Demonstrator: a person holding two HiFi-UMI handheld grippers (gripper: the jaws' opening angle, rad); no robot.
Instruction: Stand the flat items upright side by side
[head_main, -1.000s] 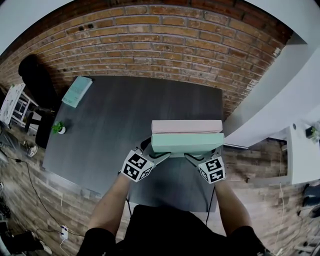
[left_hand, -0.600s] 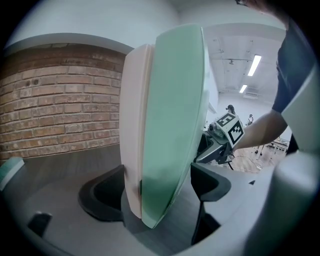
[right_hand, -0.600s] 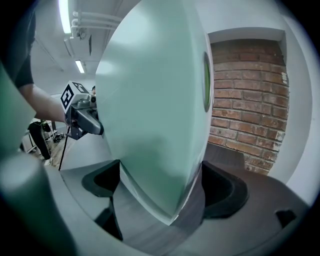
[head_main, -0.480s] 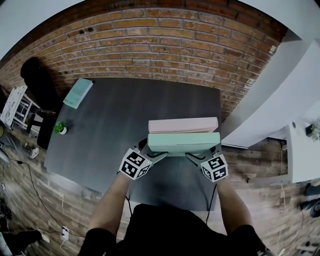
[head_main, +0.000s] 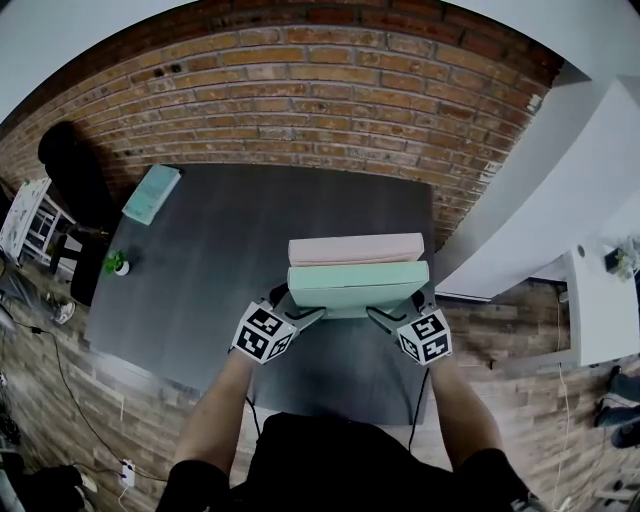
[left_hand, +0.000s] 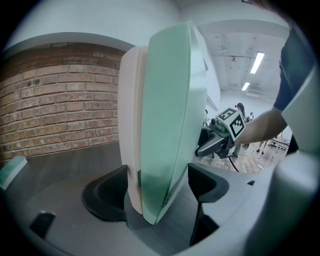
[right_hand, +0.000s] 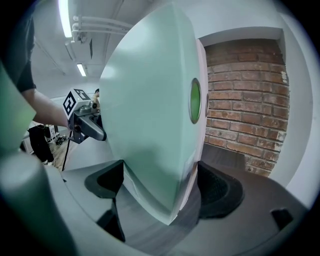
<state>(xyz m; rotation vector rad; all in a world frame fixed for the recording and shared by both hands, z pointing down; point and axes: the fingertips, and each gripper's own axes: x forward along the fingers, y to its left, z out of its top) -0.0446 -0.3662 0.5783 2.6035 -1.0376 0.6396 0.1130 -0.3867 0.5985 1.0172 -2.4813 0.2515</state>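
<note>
Seen from the head camera, a dark grey worktop (head_main: 230, 240) stands before a red brick wall (head_main: 300, 100). Near its front edge, two flat items stand upright on their long edges, side by side and touching: a mint-green flat cardboard box (head_main: 358, 283) nearer the person and a pale pink flat cardboard box (head_main: 355, 249) just behind it, toward the wall.

The left hand-held gripper (head_main: 298, 312) reaches in at the left end of the pair, the right hand-held gripper (head_main: 395, 312) at the right end. In the left gripper view both boxes sit between its jaws, one pad against the pink box and the other against the green one. In the right gripper view the same holds, with one pad on the green face and the other on the pink side. Both sets of jaws have just been closing and now clamp the two boxes together, standing wide because the pair is thick. The boxes' lower edges rest on the worktop.

A second mint-green flat box (head_main: 152, 193) lies flat at the far left corner of the worktop, well apart from the pair. A small green potted plant (head_main: 115, 264) sits near the left edge.
</note>
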